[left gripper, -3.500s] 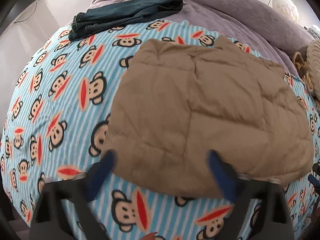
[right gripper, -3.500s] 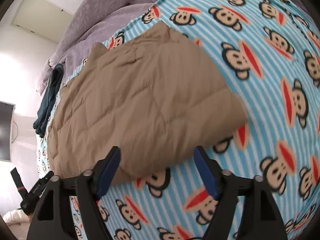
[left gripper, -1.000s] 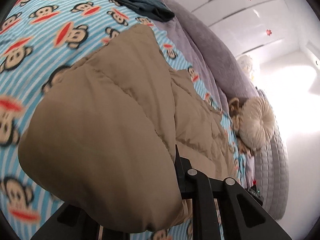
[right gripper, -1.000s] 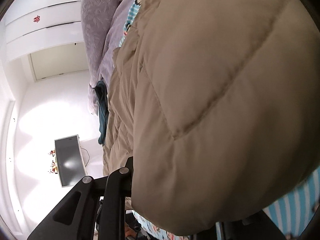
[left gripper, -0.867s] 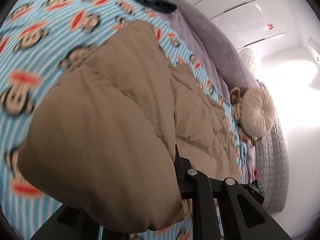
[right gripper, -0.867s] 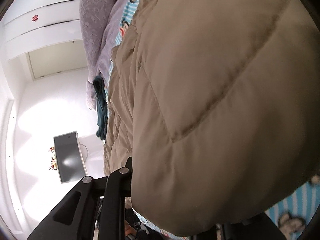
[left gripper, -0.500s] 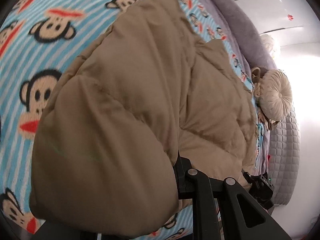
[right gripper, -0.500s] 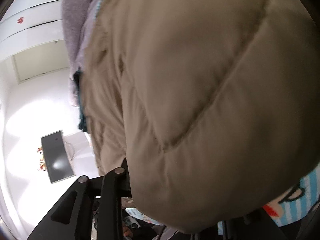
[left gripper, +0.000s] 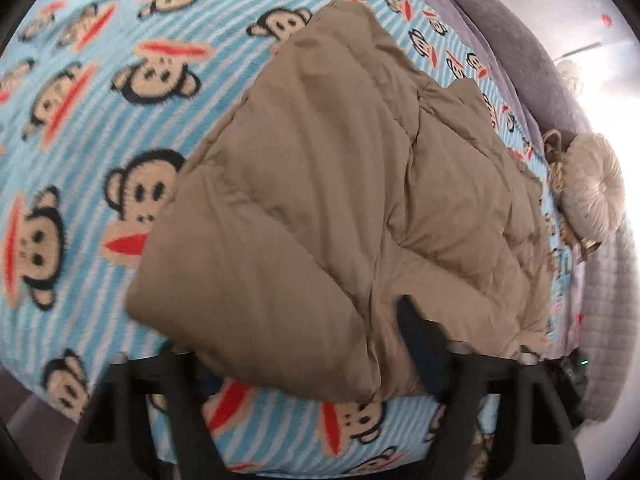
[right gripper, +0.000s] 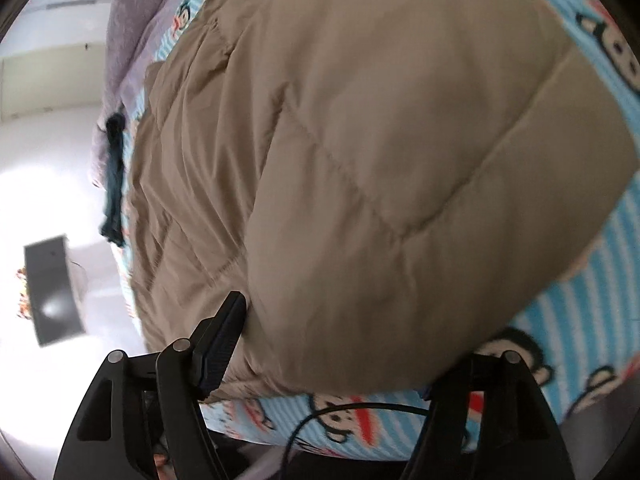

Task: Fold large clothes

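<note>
I've got the tan quilted jacket (left gripper: 360, 200) lying on the bed with the monkey blanket (left gripper: 120, 92), and the near edge looks doubled over onto the rest of it, so I'd say one fold is about laid down. What's left, as I read it: letting go, flattening the puffy hump, maybe another fold to make it compact.

Left gripper (left gripper: 304, 352) now: fingers spread wide, with the folded edge of the jacket bulging between them. One finger (left gripper: 416, 332) presses against the fabric; the other is hidden under the fold, so I can't tell if it's truly gripping.

Right gripper (right gripper: 340, 352): fingers wide too, one finger (right gripper: 224, 340) touching the jacket's side, the opposite one buried behind the padding. The jacket fills the gap, loosely by the look of it.

Beyond the jacket, a round cushion (left gripper: 592, 192) and dark jeans (right gripper: 114, 184) sit on the bed.
</note>
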Motion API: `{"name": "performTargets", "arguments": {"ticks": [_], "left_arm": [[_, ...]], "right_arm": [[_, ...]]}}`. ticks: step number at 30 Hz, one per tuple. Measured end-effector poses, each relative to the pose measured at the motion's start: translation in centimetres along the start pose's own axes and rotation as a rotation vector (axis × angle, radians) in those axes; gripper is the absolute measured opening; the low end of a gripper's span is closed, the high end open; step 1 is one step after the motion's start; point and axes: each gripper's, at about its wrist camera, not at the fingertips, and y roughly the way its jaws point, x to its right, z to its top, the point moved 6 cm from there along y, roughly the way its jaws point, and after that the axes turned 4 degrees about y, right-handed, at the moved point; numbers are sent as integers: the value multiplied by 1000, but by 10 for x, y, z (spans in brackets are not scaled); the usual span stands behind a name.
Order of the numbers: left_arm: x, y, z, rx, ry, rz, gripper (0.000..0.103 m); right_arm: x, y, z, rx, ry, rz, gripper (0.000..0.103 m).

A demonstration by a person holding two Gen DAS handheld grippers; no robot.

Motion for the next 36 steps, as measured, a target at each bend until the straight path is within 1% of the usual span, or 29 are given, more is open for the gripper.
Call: {"name": "performTargets", "arguments": {"ticks": [1, 2, 3, 6, 12, 13, 14, 15, 16, 17, 18, 19, 21, 25, 27, 28, 30, 33, 36], "left_arm": [[0, -3, -1, 3, 12, 10, 79], [0, -7, -3, 6, 21, 23, 79], [0, -10, -4, 9, 29, 36, 79], [5, -19, -4, 20, 52, 67, 79], [14, -35, -6, 38, 114, 132, 79], [17, -36, -5, 42, 120, 136, 83], [20, -39, -5, 47, 125, 137, 101], [22, -43, -3, 71, 132, 146, 103], [26, -47, -1, 98, 142, 156, 103], [28, -49, 1, 110, 150, 161, 103], [29, -51, 3, 113, 154, 159, 103], [31, -51, 4, 114, 153, 155, 103], [30, -53, 7, 117, 153, 165, 103], [30, -52, 14, 121, 164, 198, 103], [32, -51, 17, 129, 189, 227, 103], [34, -50, 18, 133, 203, 243, 103], [35, -48, 21, 133, 232, 273, 103], [37, -42, 22, 123, 266, 285, 103], [33, -37, 23, 108, 285, 301, 103]], "right_arm": [[-1, -3, 0, 2, -4, -19, 74], [-1, -6, -1, 5, -6, -35, 83], [-1, -11, 0, 13, -9, -54, 86], [-1, -23, -2, 33, -20, -99, 86], [0, -45, -8, 65, -55, -133, 86], [-8, -40, -7, 70, -62, -135, 86], [-10, -42, -7, 76, -68, -140, 86], [-10, -44, -8, 84, -73, -146, 86], [-11, -44, -9, 89, -76, -148, 86], [-13, -45, -9, 96, -80, -149, 87], [-15, -47, -10, 106, -86, -150, 98], [-17, -48, -10, 116, -92, -152, 102], [-22, -51, -10, 150, -126, -166, 103], [-48, -51, -14, 212, -238, -241, 103], [-58, -45, -16, 207, -261, -250, 103], [-56, -48, -16, 193, -265, -250, 103], [-60, -39, -18, 145, -265, -243, 103], [-67, -25, -24, 93, -277, -242, 103], [-77, -10, -32, 74, -318, -266, 103]]}}
